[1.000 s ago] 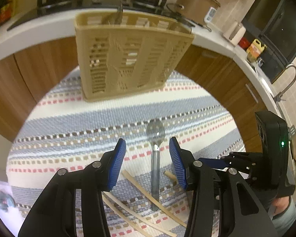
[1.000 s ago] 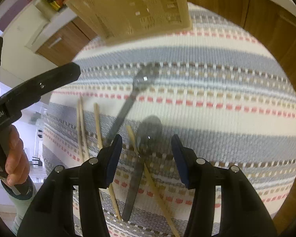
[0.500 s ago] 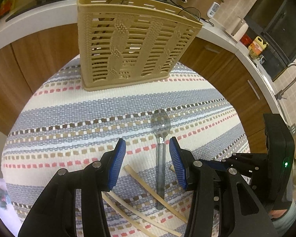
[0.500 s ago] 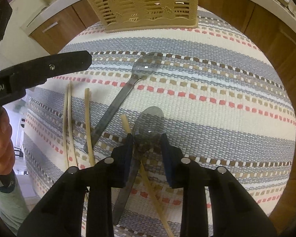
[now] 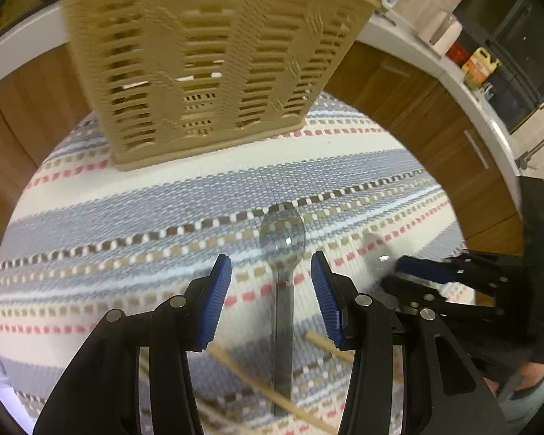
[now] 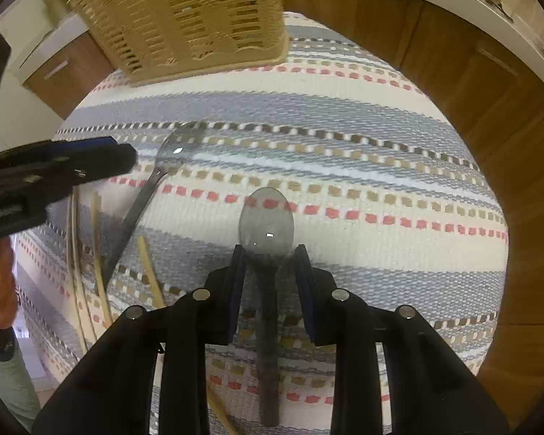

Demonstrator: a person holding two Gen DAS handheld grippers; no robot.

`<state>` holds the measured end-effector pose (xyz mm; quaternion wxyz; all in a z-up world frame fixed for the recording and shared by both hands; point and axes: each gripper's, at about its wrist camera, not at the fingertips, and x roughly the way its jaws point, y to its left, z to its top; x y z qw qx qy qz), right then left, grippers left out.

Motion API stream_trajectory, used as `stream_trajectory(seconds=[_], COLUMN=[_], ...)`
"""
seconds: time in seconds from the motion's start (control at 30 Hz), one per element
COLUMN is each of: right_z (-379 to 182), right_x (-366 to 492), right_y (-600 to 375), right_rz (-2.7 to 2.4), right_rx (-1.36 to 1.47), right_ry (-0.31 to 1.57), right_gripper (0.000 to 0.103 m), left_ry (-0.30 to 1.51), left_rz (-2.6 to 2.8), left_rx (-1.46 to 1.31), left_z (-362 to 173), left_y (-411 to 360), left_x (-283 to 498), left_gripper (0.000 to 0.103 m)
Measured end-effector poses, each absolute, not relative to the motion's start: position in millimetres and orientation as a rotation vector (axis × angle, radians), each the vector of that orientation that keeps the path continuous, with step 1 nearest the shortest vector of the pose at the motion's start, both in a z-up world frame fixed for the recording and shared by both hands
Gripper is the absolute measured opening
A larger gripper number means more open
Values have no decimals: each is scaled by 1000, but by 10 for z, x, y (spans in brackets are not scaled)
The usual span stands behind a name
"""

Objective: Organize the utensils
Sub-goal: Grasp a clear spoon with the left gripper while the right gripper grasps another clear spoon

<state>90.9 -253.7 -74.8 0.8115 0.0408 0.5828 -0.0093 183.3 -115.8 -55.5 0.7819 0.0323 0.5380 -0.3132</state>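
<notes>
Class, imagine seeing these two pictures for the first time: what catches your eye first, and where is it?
The right gripper has its jaws closed on a clear spoon at the neck, above the striped cloth. The left gripper stands open over a second spoon. A tan slotted basket stands at the cloth's far edge.

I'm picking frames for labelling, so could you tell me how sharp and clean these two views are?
Left wrist view: basket motion-smeared, the right claw and its spoon blurred, the spoon under the left claw sharper. Right wrist view: held spoon fairly crisp with small glare spots, basket smeared. Both show fisheye bending at the edges.
</notes>
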Motion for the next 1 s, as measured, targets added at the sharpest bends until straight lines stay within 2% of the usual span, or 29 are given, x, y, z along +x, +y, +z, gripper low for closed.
stream_trajectory(seconds=[0.13,0.23,0.3,0.37,0.47,0.53,0.63,0.67,1.0], right_z=[-713,-723,-743,-743,-753,-783,-776,-771,-692], right_x=[879,842,862,875,888,914,896,886,904], right_y=[-2582,-2507,-2438,-2380,-2277,-2198,-2172,-2164,-2408], right_rz=[11,24,30,25,5,1,12,12,21], right_rx=[63,49,39,18,-49,-61,-66,-68,24], right_ry=[1246,1245,1246,1246,1237,1231,1220,1216,1191], right_gripper=[26,31,40,42,42,41,31,27,26], left_ry=[1190,1183,1184,1178,1166,1144,1135,1136,1152], left_rz=[-649,-638,-624,-612,-579,-530,-505,-501,-475], left_rx=[116,147,163,191,250,307,320,316,78], left_z=[-677,-699,-698,-694,-702,-698,-684,-679,-589], left_y=[-1354,-1450,-1510,-1583,-1714,-1808,-1866,-1878,-1415], left_x=[1933,1959,1967,1958,1918,1876,1854,1852,1914], left_gripper=[45,50,51,51,52,42,31,31,31])
